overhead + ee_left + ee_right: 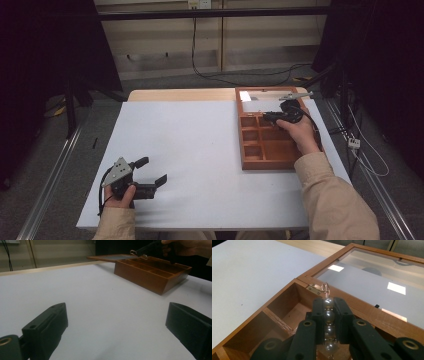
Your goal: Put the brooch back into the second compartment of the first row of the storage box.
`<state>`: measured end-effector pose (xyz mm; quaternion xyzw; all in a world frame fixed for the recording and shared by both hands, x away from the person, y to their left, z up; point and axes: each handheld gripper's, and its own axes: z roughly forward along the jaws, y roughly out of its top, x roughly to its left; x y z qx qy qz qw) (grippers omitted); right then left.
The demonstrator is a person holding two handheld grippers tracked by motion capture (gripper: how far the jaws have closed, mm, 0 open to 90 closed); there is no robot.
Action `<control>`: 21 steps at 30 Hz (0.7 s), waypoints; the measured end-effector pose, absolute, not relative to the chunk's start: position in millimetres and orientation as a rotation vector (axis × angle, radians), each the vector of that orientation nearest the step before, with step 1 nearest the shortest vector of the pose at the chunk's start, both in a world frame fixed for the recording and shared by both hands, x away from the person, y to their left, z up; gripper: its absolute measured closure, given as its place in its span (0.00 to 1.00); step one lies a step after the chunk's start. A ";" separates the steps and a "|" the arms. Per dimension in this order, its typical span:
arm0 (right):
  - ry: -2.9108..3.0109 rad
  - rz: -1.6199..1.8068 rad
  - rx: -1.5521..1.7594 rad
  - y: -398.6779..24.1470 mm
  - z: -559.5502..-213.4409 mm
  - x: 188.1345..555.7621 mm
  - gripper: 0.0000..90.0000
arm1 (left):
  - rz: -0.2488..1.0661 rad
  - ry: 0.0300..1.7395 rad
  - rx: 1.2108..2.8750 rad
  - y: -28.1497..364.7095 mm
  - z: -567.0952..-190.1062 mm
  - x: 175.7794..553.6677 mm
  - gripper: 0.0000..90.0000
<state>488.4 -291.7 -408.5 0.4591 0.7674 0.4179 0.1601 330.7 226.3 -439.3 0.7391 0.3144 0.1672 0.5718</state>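
A light, slippery pearl strand (328, 322) is being pinched by the right gripper (329, 315) over the wooden box (287, 315); the left gripper (150, 172) is being held wide apart.

Dim room, dark edges; overhead light glares on glass lid (372, 277); near fingers (47, 327) soft-focused.

My right jaws cover the sides of the pearl string (328, 322); its lower end runs off the picture's bottom edge below them.
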 end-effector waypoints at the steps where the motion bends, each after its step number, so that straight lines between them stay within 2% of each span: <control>1: 2.192 1.191 1.312 -291.7 -408.8 488.6 0.89 | 0.391 0.738 1.732 226.1 -439.3 330.6 0.04; 21: 2.216 1.136 1.309 -293.3 -420.6 489.8 0.89 | 0.386 0.740 1.725 225.6 -439.5 330.1 0.04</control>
